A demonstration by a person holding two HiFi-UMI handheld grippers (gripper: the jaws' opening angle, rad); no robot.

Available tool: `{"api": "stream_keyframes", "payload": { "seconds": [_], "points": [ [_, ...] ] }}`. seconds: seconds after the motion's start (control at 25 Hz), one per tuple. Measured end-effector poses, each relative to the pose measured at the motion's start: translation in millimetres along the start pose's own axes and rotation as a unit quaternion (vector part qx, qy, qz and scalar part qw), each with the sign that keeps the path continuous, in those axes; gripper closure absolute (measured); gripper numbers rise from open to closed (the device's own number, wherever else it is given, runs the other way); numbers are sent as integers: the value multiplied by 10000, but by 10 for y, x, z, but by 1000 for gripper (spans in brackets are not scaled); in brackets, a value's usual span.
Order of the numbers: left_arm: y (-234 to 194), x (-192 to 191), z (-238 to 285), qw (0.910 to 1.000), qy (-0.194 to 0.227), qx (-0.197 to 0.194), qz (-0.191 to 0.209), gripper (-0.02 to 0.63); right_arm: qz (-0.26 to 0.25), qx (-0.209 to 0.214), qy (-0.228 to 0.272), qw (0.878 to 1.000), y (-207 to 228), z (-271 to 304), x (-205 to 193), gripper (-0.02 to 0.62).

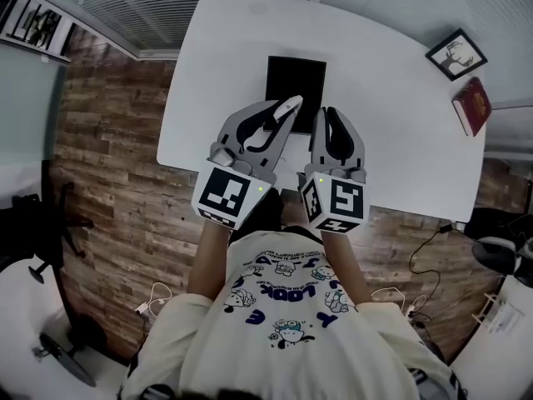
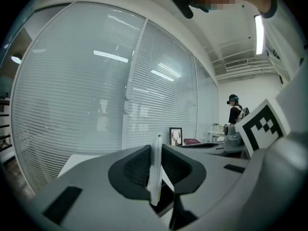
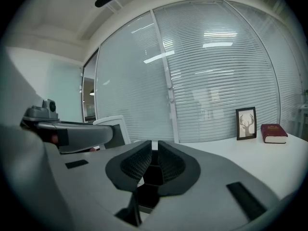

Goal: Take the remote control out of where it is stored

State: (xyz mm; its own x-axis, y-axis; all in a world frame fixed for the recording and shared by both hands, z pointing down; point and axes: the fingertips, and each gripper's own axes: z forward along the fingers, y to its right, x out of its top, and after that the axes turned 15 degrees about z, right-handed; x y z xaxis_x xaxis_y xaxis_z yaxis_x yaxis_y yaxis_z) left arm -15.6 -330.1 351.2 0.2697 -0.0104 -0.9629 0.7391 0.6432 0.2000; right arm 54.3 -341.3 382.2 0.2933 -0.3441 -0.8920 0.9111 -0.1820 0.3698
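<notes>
Slim white remote control (image 1: pixel 289 105): long axis forward, tip slightly rightward, clamped edge-on in my left hand-held gripper (image 2: pixel 155 153).

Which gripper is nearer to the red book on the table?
Right. The right gripper is to the left of the red book; the left gripper, holding the remote control, is farther left again.

Table (image 1: pixel 391 140) noted directly ahead of the person. A flat case (image 1: pixel 296 77) is laid at its centre. A picture frame (image 1: pixel 456 54) is stood at the far right corner, with a book (image 1: pixel 472 105) just beside it, nearer. The 2 grippers are held side by side over the case's near end, left gripper (image 1: pixel 279 111) to the left of right gripper (image 1: pixel 326 115). The remote control (image 2: pixel 155 170) is set on edge between the left jaws.
</notes>
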Motion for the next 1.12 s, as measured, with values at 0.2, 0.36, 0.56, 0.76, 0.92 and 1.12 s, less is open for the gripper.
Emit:
{"api": "stream_keyframes", "payload": {
  "seconds": [0.2, 0.36, 0.56, 0.76, 0.92, 1.12],
  "points": [
    [-23, -20, -212, 9996, -29, 273, -44, 531, -52, 186, 8, 9998, -162, -74, -29, 538],
    [-51, -47, -384, 9987, -83, 495, -89, 531, -110, 337, -4, 9994, -316, -137, -53, 538],
    [-72, -111, -570, 9971, -130, 730, -159, 531, -140, 431, -13, 9990, -442, -227, -97, 538],
    [-51, -142, -630, 9963, -172, 820, -210, 531, -175, 454, -20, 9988, -460, -263, -121, 538],
    [-18, -138, -648, 9959, -185, 861, -207, 531, -209, 476, -25, 9986, -476, -293, -123, 538],
    [20, -148, -699, 9953, -189, 915, -248, 531, -257, 526, -25, 9983, -525, -354, -136, 538]
  ]
}}
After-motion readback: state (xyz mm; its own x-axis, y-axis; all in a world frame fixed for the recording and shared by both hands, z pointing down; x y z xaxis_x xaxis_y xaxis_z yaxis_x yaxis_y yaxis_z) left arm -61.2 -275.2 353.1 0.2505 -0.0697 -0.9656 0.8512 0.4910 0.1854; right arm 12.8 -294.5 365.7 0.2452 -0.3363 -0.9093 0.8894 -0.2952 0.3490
